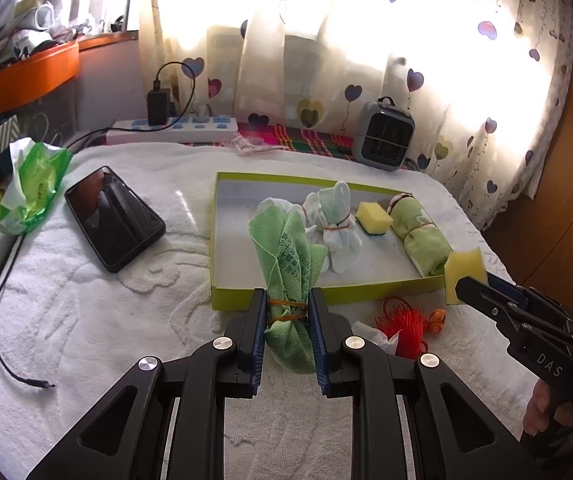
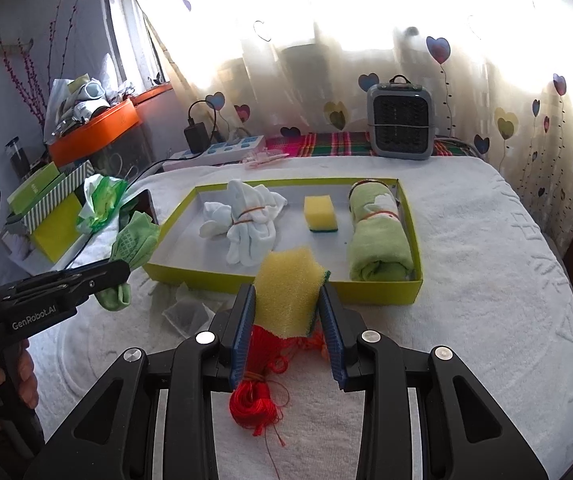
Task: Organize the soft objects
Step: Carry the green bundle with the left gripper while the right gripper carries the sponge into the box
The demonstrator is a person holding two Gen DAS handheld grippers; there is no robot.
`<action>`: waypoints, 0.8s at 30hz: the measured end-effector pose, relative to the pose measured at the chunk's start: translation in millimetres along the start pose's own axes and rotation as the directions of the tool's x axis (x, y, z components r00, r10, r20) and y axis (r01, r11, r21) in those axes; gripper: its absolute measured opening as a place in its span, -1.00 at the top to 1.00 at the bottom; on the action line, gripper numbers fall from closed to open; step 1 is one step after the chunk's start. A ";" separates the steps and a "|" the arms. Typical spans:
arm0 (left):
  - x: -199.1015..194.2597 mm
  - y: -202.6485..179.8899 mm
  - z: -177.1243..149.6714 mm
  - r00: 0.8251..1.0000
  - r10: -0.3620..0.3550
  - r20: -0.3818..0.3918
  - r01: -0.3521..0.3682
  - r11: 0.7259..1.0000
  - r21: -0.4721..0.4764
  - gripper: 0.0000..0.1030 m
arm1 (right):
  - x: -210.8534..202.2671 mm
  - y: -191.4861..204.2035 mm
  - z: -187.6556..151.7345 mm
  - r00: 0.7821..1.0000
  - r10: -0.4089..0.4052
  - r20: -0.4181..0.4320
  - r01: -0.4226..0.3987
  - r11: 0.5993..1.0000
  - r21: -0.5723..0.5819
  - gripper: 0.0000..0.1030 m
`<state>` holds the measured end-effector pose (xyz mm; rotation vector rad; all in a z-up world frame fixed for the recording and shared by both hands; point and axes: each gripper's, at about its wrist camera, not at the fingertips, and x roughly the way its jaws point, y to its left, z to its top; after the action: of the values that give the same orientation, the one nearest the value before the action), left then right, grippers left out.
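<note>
The left gripper [image 1: 286, 312] squeezes a green cloth bundle [image 1: 286, 264]; the right gripper [image 2: 288, 312] squeezes a yellow sponge [image 2: 288, 292], hiding part of the red thread [image 2: 254, 400].

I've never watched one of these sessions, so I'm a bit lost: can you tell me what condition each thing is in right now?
Left gripper: shut on the green cloth, lifted.
Right gripper: shut on a yellow sponge, lifted.
Box: open, no lid.
White cloth: bundled, banded, in the box.
Second sponge: lying in the box.
Green towel: rolled, banded, in the box.
Red thread: on the bedspread.
Phone: screen dark.
</note>
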<state>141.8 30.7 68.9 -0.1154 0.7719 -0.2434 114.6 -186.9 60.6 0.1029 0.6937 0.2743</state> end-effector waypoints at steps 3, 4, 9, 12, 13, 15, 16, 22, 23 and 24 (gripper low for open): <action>7.3 -1.2 6.8 1.000 -0.007 -0.005 0.007 1.000 0.005 0.63 | 6.5 -1.2 7.2 1.000 -0.001 -0.001 0.001 1.000 -0.005 0.33; 9.2 -1.8 8.6 1.000 -0.007 -0.005 0.007 1.000 0.008 0.63 | 8.6 -1.6 8.9 1.000 -0.003 -0.002 0.003 1.000 -0.007 0.33; 19.2 -4.3 19.5 1.000 -0.011 -0.004 0.011 1.000 0.013 0.63 | 20.7 -6.1 18.9 1.000 -0.018 -0.008 0.018 1.000 -0.015 0.33; 25.2 -6.2 23.9 1.000 -0.013 -0.006 0.013 1.000 0.012 0.63 | 27.8 -8.1 23.5 1.000 -0.027 -0.012 0.027 0.999 -0.019 0.33; 26.7 -7.3 24.9 1.000 -0.012 -0.004 0.012 1.000 0.015 0.63 | 29.8 -9.5 24.5 1.000 -0.028 -0.015 0.027 0.999 -0.018 0.33; 30.5 -8.7 27.9 1.000 -0.015 -0.004 0.015 1.000 0.016 0.63 | 35.4 -12.1 27.0 0.999 -0.028 -0.024 0.028 1.000 -0.011 0.33; 32.9 -9.4 29.3 1.000 -0.017 -0.005 0.017 1.000 0.018 0.63 | 37.9 -13.3 27.9 0.999 -0.026 -0.027 0.026 1.000 -0.007 0.33; 46.6 -13.5 37.4 1.000 -0.005 -0.008 0.005 0.999 0.032 0.63 | 53.6 -21.4 33.3 0.998 -0.028 -0.053 0.028 1.000 0.010 0.33; 49.5 -14.5 38.1 1.000 0.002 -0.010 -0.002 0.999 0.036 0.63 | 55.7 -22.3 34.2 0.998 -0.027 -0.055 0.027 1.000 0.012 0.33; 52.6 -14.8 38.6 1.000 0.007 -0.014 -0.006 0.999 0.037 0.63 | 57.9 -23.0 35.1 0.998 -0.029 -0.057 0.030 0.999 0.014 0.33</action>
<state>202.6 3.3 63.7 -0.0762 0.7812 -0.2527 184.7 -192.7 47.5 0.0991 0.7534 0.2447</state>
